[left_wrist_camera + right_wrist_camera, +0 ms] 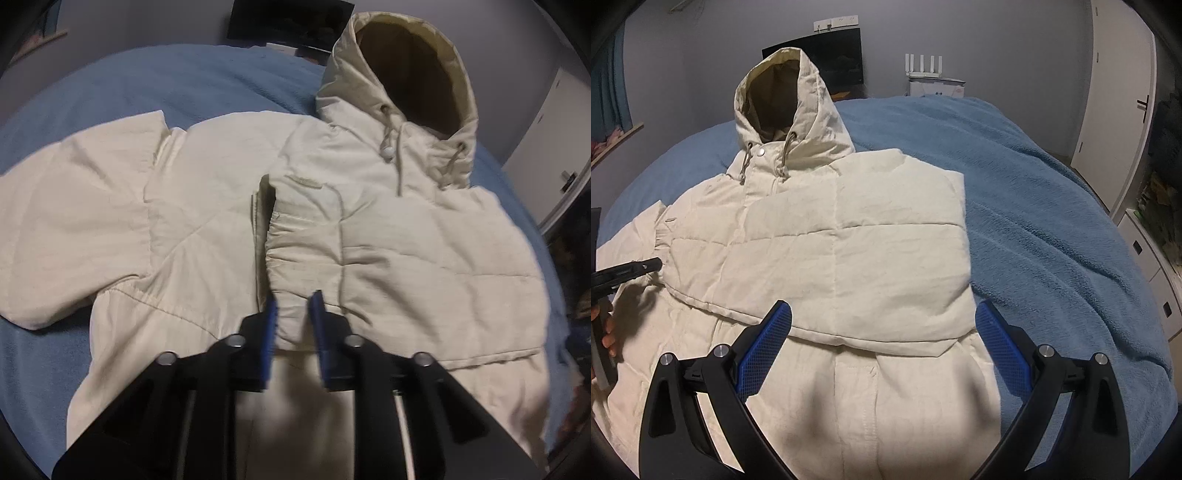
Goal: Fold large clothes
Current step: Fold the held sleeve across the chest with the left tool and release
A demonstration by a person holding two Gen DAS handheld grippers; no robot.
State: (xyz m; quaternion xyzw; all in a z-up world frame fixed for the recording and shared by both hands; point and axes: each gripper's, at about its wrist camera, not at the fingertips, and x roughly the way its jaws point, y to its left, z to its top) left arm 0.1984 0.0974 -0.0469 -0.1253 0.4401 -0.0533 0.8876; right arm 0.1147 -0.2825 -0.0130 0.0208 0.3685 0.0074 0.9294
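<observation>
A cream hooded puffer jacket (207, 206) lies face up on a blue blanket (155, 81); it also shows in the right wrist view (849, 240). Its right sleeve is folded across the chest (886, 221). The hood (783, 92) stands up at the far end. My left gripper (293, 314) is shut on the folded sleeve's cuff (291, 295). My right gripper (882, 325) is open and empty, hovering above the jacket's lower front. The left gripper's finger (646, 266) shows at the left edge of the right wrist view.
The blue blanket (1052, 221) covers the bed to the right of the jacket. A dark monitor (831, 55) and a white router (923, 66) stand behind the bed. White cabinets (1115, 129) line the right side.
</observation>
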